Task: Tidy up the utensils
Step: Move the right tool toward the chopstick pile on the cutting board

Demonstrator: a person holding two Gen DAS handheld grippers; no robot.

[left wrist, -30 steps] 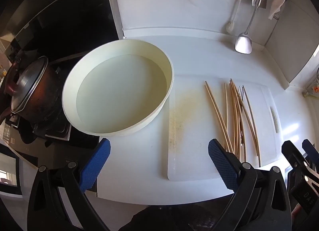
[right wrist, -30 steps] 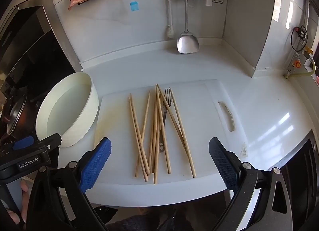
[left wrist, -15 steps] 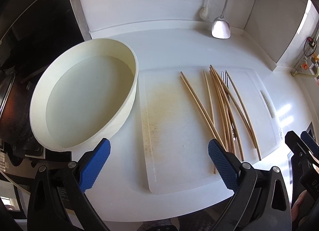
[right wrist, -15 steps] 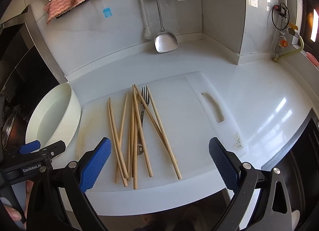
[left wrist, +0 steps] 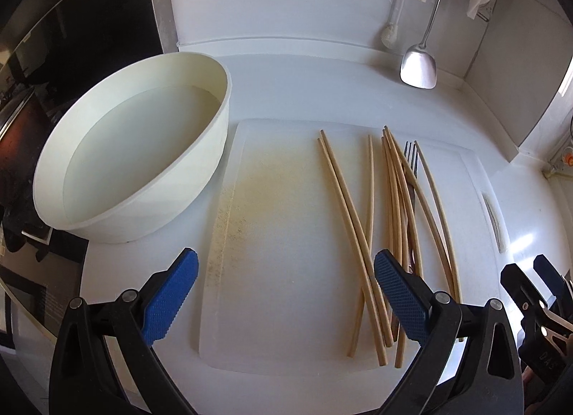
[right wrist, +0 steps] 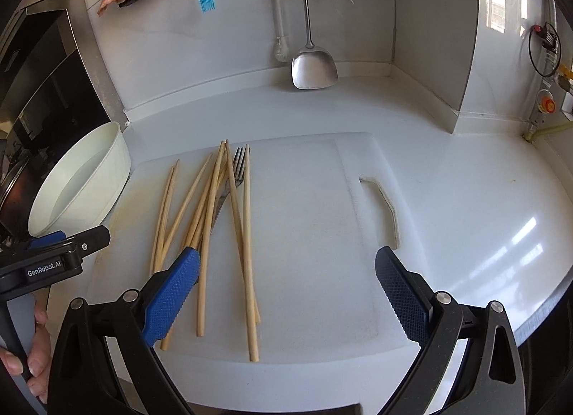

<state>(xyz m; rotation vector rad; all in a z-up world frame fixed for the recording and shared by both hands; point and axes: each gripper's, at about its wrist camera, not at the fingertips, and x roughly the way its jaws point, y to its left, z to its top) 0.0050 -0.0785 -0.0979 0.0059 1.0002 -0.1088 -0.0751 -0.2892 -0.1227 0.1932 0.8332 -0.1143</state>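
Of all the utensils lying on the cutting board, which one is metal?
The fork, the only metal piece on the cutting board. It has tines and lies half buried under the wooden chopsticks, which are all plain sticks.

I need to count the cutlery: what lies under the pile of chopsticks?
A metal fork lies under the chopsticks on the cutting board; its tines show, its handle is mostly covered. Anything else beneath cannot be seen.

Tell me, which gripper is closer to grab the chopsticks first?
Probably the right gripper. It is open, and the chopsticks on the cutting board run between its fingers. The left gripper, also open, faces bare board, with the chopsticks by its right finger.
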